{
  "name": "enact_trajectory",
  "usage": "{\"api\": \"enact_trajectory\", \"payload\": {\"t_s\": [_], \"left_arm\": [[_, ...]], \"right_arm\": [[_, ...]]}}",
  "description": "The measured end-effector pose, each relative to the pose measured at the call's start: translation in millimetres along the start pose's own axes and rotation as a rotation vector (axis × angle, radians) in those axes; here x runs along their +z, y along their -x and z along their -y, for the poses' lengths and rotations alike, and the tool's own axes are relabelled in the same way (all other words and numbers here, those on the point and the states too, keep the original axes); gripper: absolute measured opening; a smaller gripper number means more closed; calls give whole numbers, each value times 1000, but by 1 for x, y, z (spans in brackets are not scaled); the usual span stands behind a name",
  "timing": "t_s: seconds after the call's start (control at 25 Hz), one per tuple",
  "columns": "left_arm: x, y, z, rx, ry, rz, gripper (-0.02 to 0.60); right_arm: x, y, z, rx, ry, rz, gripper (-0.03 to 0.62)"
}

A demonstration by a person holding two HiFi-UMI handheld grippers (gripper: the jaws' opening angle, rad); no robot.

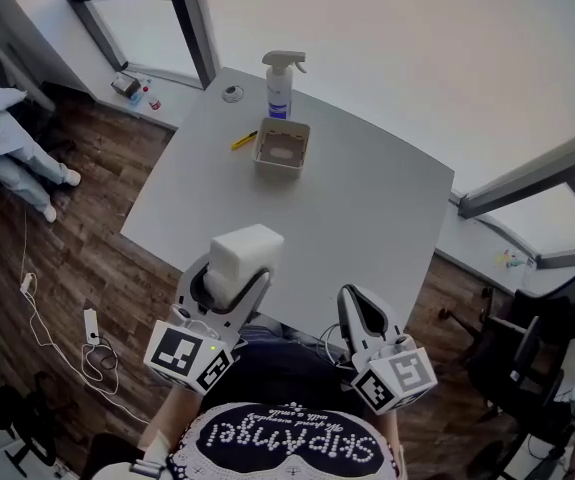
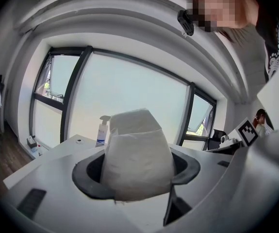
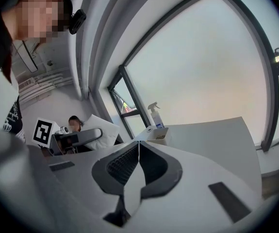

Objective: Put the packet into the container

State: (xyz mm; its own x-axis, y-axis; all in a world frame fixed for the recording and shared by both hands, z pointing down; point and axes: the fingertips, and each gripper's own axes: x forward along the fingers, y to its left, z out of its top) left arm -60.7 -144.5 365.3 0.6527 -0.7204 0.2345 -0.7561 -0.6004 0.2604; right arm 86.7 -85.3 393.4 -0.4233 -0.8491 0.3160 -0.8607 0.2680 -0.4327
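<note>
- The left gripper (image 1: pixel 229 286), at the lower left of the head view, is clamped on a white soft-looking packet (image 1: pixel 246 251). The packet's upper part stands out above the dark jaws.
- In the left gripper view the packet (image 2: pixel 138 153) fills the centre of the frame. One dark jaw of the left gripper (image 2: pixel 137 170) presses on each of its sides.
- The packet is held in the air over the near edge of the white square table (image 1: pixel 367 218), well apart from the container.
- The right gripper (image 1: pixel 363 313), at the lower centre-right of the head view, has its jaws brought together with nothing between them. In its own view the right gripper (image 3: pixel 138 160) shows the two ribbed pads meeting along a thin line.
- A beige square open-topped container (image 1: pixel 281 148) sits on the table in the upper centre of the head view. It also shows small at mid-frame in the right gripper view (image 3: pixel 156 134).
- A clear spray bottle with a white trigger head (image 1: pixel 280 86) stands upright just behind the container. It shows again in the left gripper view (image 2: pixel 102 130) and the right gripper view (image 3: pixel 155 114).
- A yellow pen (image 1: pixel 244 140) lies on the table just left of the container.
- A dark wooden floor (image 1: pixel 57 258) fills the left of the head view, with a white power strip (image 1: pixel 91 325) and cables lying on it.
</note>
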Motion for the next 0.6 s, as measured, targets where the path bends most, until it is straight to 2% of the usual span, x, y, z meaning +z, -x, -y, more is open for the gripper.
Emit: {"api": "enact_trajectory", "payload": {"t_s": [0.6], "left_arm": [[12,-12,-11,-43,-17,6,290]], "right_arm": [[11,-11,-2,-35,4,29,15]]}}
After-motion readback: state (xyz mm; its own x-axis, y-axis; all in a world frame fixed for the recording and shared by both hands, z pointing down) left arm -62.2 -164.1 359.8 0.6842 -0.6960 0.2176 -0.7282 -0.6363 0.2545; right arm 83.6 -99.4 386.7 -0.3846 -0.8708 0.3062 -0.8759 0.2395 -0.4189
